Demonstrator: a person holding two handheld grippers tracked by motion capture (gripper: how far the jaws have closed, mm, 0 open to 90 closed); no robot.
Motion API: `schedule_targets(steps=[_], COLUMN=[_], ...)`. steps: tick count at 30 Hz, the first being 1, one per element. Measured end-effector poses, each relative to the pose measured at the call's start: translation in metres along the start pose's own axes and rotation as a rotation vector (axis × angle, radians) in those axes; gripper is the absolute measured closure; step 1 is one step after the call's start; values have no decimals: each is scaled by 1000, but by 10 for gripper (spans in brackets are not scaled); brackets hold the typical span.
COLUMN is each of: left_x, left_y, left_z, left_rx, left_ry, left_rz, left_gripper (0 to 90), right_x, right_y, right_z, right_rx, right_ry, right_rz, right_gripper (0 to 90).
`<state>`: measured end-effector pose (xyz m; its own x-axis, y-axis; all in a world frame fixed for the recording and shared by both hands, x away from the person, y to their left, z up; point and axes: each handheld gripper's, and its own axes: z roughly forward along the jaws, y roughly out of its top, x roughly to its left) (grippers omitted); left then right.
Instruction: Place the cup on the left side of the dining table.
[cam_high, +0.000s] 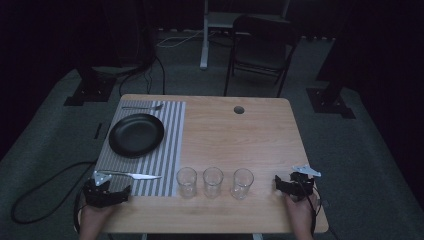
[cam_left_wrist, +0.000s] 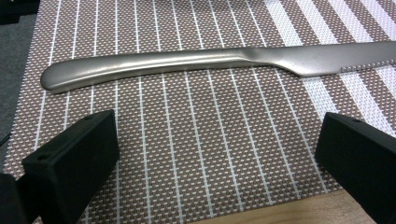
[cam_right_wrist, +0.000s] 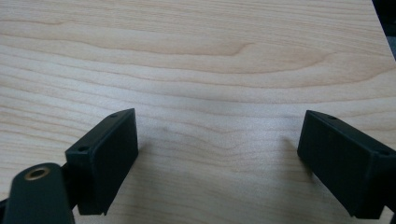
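Observation:
A steel table knife (cam_high: 131, 175) (cam_left_wrist: 196, 63) lies across the near edge of a striped placemat (cam_high: 165, 155) (cam_left_wrist: 196, 154), handle to the left. My left gripper (cam_high: 106, 194) (cam_left_wrist: 215, 158) hovers just in front of the knife handle, open, nothing between its jaws. A black plate (cam_high: 136, 134) rests on the placemat, with a fork (cam_high: 142, 107) beyond it. Three empty clear glasses (cam_high: 187, 181) (cam_high: 212, 181) (cam_high: 242, 182) stand in a row near the front edge. My right gripper (cam_high: 294, 186) (cam_right_wrist: 217, 158) is open above bare wood at the front right.
The wooden table (cam_high: 235, 135) (cam_right_wrist: 201, 60) has a round cable hole (cam_high: 239, 109) near its far edge. A folding chair (cam_high: 260, 47) and a desk leg (cam_high: 204, 35) stand behind the table. Black stand bases (cam_high: 87, 90) (cam_high: 330, 100) sit on the carpet either side.

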<state>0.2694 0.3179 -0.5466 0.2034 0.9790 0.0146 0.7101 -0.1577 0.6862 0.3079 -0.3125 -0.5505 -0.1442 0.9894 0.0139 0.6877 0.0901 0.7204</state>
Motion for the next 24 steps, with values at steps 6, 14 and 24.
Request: schedule_targets(steps=[6,14,24], left_x=[0,0,2], left_y=[0,0,1], left_z=[0,0,-1], left_rx=[0,1,7], left_ry=[0,-4,-39], left_rz=[-1,2,35], left_gripper=[1,3,3], right_x=[0,0,0], right_y=[0,0,0], right_z=[0,0,0], right_rx=[0,0,0], right_ry=[1,1,1], right_rz=[-1,0,0], right_gripper=[118,118,118])
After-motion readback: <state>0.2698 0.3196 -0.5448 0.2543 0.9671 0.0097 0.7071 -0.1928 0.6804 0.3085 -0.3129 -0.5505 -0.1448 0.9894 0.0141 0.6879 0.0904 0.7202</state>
